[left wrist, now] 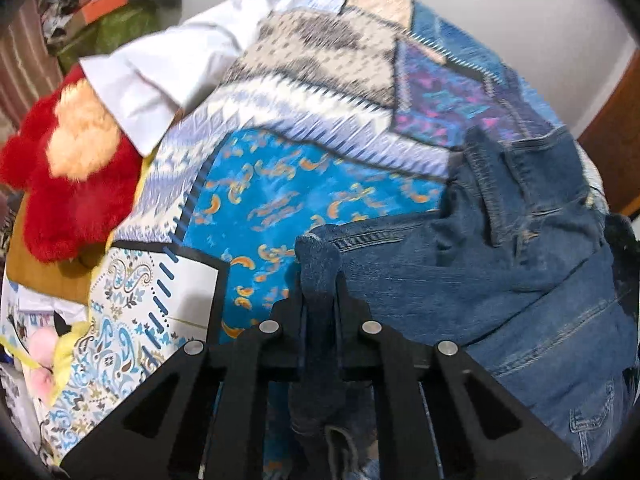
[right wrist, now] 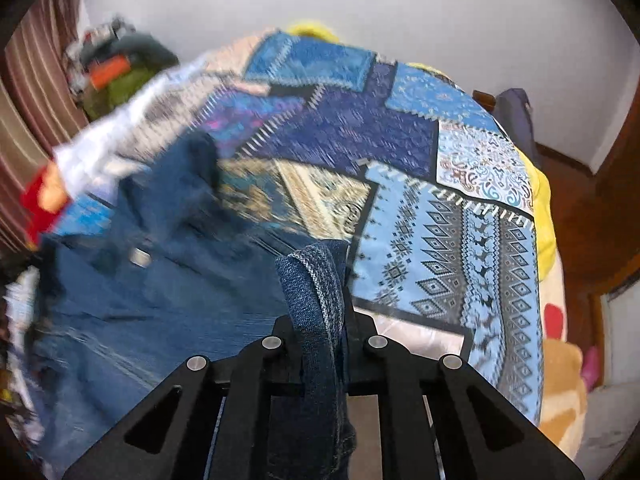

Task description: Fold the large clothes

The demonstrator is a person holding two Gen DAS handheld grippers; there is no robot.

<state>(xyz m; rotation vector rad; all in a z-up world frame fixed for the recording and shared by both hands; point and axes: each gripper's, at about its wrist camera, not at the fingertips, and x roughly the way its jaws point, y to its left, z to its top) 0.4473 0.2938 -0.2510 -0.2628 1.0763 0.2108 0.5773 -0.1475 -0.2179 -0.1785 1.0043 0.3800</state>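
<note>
I have denim in both tools right now. The left gripper is clamped down on a bunched fold of the jeans, jaws drawn nearly together with the cloth standing up between the pads and trailing back under the frame. Same story on the right gripper: pinched tight on a hemmed edge of the jeans, the stitched seam poking up past the fingertips.

Why two pinches? My read is that I'm taking the garment by two points along one edge so I can lift it and carry it across as a straight line, which is what a clean fold on something this large wants.

The jeans lie crumpled on the patchwork bedspread. From the left wrist view the bulk spreads away to the right of the fingers, pocket and seams showing. From the right wrist view the mass sits to the left of the fingers, blurred, with a metal button visible.

A red plush toy and a white shirt sit at the bed's far left, well apart from the denim.
</note>
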